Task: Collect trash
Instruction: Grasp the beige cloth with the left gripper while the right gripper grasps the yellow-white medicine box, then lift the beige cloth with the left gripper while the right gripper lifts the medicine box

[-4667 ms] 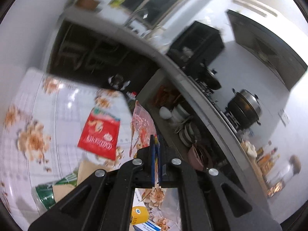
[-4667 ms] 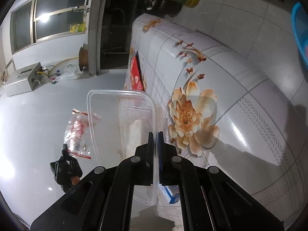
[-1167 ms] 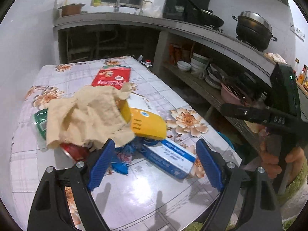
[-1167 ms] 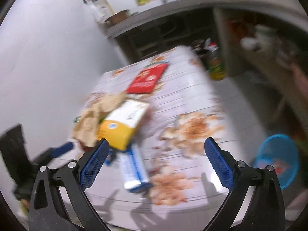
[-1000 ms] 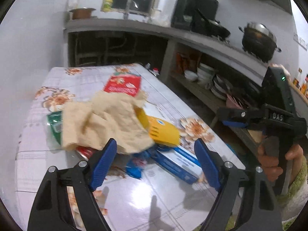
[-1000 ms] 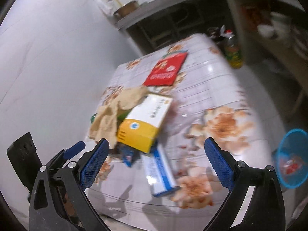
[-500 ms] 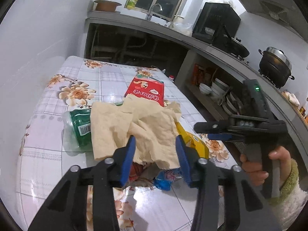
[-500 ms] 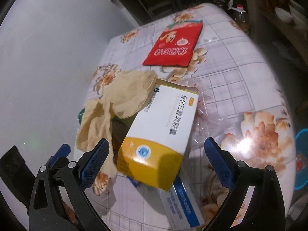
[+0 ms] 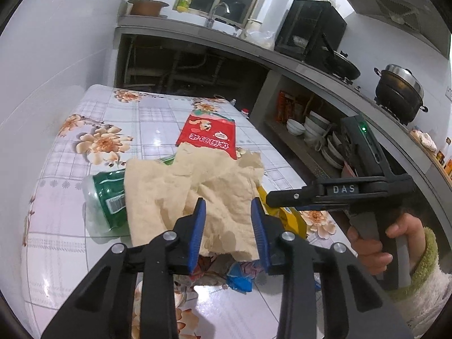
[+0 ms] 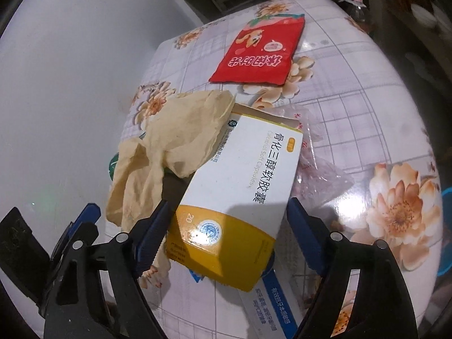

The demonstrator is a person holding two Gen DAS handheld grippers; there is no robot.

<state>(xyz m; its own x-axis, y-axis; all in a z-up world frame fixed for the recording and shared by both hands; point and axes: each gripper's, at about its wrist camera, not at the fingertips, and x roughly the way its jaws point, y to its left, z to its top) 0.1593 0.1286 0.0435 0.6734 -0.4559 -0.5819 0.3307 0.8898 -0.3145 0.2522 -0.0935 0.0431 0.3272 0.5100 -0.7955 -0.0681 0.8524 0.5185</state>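
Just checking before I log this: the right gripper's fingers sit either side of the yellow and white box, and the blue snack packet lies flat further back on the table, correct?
Not quite. The snack packet is red, not blue, as the right wrist view shows. The rest holds: the right gripper has its fingers either side of the yellow and white box, and the packet lies flat further back on the table.

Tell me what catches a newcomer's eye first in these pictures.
A heap of rubbish in the middle of the floral tablecloth: a crumpled beige paper draped over a green bottle, with the left tool around its near edge. Beside it, a yellow-and-white medicine box sits between the right tool's fingers. A red snack packet lies farther back.
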